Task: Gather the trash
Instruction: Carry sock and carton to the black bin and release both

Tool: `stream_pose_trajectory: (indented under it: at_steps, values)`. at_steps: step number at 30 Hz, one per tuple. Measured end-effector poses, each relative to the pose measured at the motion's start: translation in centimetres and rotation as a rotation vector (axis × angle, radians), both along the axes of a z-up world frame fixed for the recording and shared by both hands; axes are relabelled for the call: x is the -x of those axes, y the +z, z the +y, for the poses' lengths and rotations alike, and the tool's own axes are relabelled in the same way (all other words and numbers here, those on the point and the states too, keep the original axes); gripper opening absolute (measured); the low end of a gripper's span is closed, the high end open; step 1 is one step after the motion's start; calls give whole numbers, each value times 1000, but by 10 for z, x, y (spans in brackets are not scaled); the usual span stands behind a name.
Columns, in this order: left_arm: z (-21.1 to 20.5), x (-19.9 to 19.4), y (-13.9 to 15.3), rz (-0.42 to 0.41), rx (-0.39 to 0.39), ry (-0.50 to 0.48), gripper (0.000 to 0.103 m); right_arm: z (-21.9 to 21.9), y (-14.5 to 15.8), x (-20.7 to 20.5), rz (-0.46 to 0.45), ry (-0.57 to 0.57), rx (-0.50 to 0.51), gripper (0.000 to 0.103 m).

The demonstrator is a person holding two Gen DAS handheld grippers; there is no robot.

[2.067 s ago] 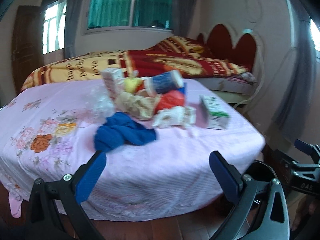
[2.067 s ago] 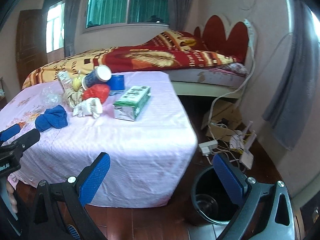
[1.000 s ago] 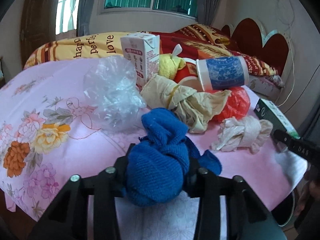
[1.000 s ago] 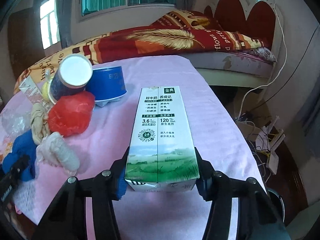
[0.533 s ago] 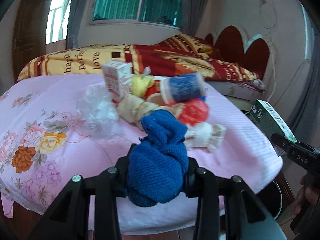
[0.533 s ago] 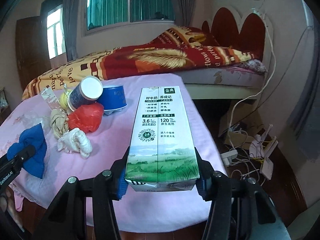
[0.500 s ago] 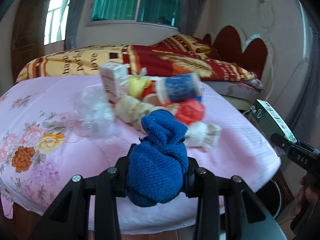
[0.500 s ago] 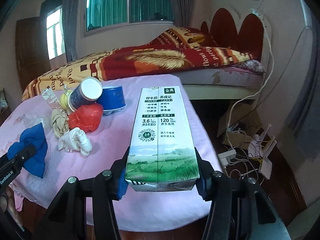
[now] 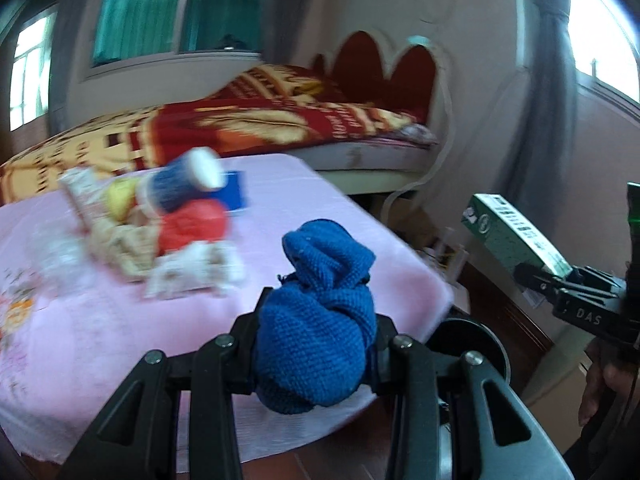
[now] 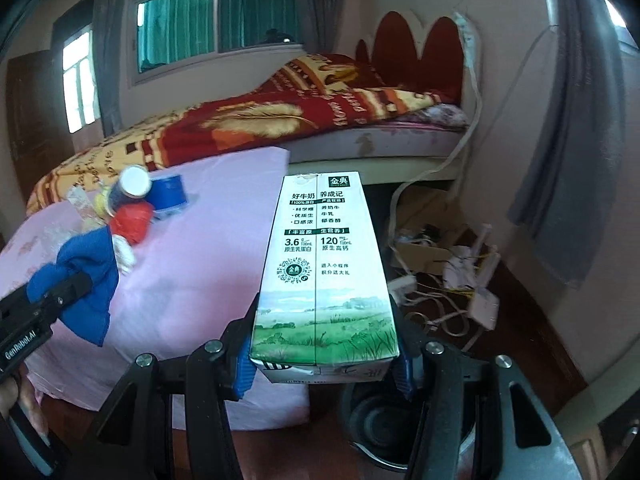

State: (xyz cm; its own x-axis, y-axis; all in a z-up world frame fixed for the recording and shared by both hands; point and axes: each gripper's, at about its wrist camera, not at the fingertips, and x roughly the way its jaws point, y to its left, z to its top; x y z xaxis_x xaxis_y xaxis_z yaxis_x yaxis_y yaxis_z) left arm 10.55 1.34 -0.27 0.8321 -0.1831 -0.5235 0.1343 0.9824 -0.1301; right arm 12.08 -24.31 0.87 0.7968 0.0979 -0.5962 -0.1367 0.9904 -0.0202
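Carrying step: left gripper (image 9: 316, 354) squeezed tight on blue cloth (image 9: 320, 320), right gripper (image 10: 322, 364) squeezed tight on milk carton (image 10: 324, 272); next, over the black bin (image 10: 380, 420) below the carton, then let go.

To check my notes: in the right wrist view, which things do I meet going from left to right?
Blue knitted cloth in the left gripper → red crumpled bag → milk carton in the right gripper → cables and adapters on the floor → grey curtain.
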Motion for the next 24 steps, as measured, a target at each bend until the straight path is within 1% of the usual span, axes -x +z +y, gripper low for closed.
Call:
stream_pose_trajectory:
  at_steps: [5,9,13,15,17,20,22,24]
  values:
    - [-46,-6,-5,21,-2,-122,39,-50,-20,6,71,-57,14,56]
    - [-89,-8,-13,43,-28,-227,39,-88,-43,13,125,-101,9,56]
    - [-122,-13,-25,76,-47,-309,39,-114,-64,19,166,-106,13,56]
    - [-139,-18,-37,103,-62,-354,39,-123,-75,18,194,-100,25,57]
    - [-153,-23,-48,133,-78,-386,39,-128,-84,18,210,-87,28,57]
    - [-172,-33,-66,183,-93,-414,39,-136,-105,12,257,-70,31,57]
    - [-178,-39,-76,211,-84,-423,39,-141,-118,5,289,-61,31,57]
    - [-181,-45,-82,227,-94,-428,39,-145,-129,-1,315,-52,33,57]
